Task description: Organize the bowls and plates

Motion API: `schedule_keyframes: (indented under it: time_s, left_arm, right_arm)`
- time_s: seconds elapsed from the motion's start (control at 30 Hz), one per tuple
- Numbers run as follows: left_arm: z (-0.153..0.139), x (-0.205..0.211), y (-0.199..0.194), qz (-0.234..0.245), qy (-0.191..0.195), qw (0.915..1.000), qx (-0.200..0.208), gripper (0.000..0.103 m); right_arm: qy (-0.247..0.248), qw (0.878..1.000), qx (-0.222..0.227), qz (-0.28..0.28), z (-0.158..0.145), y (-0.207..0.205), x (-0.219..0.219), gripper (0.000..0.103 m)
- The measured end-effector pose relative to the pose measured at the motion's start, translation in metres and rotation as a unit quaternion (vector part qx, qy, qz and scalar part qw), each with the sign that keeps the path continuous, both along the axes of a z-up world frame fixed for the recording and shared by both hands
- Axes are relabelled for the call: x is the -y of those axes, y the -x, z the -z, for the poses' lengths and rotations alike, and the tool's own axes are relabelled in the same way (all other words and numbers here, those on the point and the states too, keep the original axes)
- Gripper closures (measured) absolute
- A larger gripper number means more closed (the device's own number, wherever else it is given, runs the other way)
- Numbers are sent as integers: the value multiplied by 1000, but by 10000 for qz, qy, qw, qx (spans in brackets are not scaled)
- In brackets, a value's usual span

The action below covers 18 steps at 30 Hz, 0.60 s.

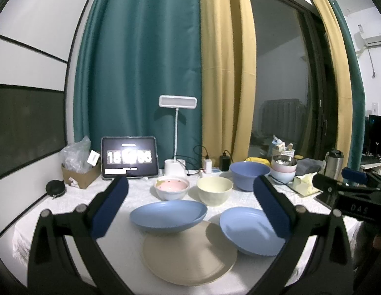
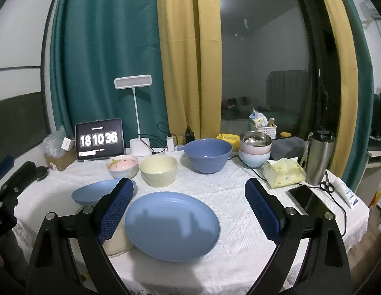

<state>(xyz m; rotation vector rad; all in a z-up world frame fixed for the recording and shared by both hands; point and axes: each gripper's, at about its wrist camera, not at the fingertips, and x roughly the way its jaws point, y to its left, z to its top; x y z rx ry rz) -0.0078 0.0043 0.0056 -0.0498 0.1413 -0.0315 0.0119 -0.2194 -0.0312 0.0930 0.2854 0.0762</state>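
Left gripper (image 1: 190, 206): jaws wide apart, empty | Right gripper (image 2: 189, 202): jaws wide apart, empty | Blue plates (image 2: 172, 225): one tilted on beige plate (image 1: 188, 253).

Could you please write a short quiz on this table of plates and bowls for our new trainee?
1. True or false: the left gripper and the right gripper are both open and hold nothing.
2. Which plate lies under the tilted blue plate? A) the beige plate B) the other blue plate C) a metal plate
3. Fill in: the steel bowl tops a stack of ___ bowls beside the big blue bowl.

Key:
1. True; both pairs of fingers stand wide apart.
2. A; it rests partly on the beige plate.
3. Three: steel, pink, pale blue.
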Motion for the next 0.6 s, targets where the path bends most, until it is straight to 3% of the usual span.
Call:
schedule_keyframes:
  time_s: [0.6]
  left_arm:
    - [0,0,0,-1,-7,10000,-5,1]
  right_arm:
    - [-12,10000,-2,2,0,0,1,8]
